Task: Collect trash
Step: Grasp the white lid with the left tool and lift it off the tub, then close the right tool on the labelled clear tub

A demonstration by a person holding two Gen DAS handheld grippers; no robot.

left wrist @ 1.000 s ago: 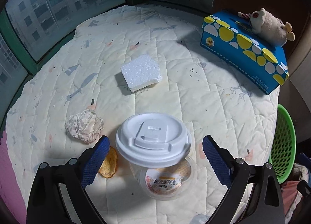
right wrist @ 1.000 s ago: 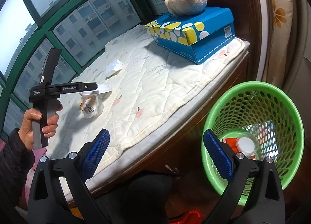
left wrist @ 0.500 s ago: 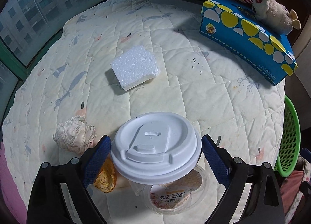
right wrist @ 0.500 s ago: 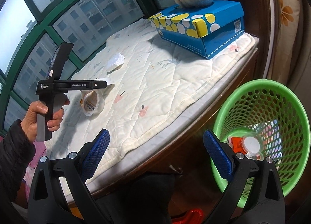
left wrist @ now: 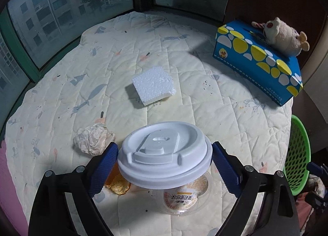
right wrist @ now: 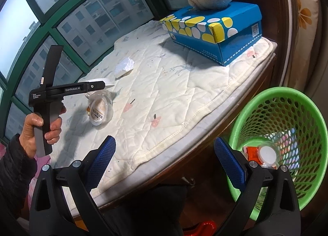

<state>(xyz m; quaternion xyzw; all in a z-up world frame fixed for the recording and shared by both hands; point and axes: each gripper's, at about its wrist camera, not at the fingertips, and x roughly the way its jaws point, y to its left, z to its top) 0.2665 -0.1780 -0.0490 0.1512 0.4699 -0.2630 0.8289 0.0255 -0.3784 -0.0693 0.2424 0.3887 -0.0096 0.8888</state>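
A cup lid (left wrist: 164,154) sits between the left gripper (left wrist: 164,166)'s fingers, directly above a plastic cup (left wrist: 184,197) lying on its side on the quilted mat (left wrist: 205,113). Just left of the cup lies a piece of peel (left wrist: 117,183), a crumpled paper ball (left wrist: 93,140) lies beyond it, and a foam block (left wrist: 153,85) lies farther back at mid-mat. At the mat's far right corner a stuffed toy (left wrist: 280,36) rests on a tissue box (left wrist: 258,61), and the mesh basket (right wrist: 287,117) stands below the mat's right edge, holding a container (right wrist: 266,155), with the right gripper (right wrist: 164,162) in front of it.

lid (left wrist: 164,154): 1 | clear cup (left wrist: 184,197): 1 | foam block (left wrist: 153,85): 1 | paper wad (left wrist: 92,141): 1 | basket (right wrist: 303,104): 1 (green)
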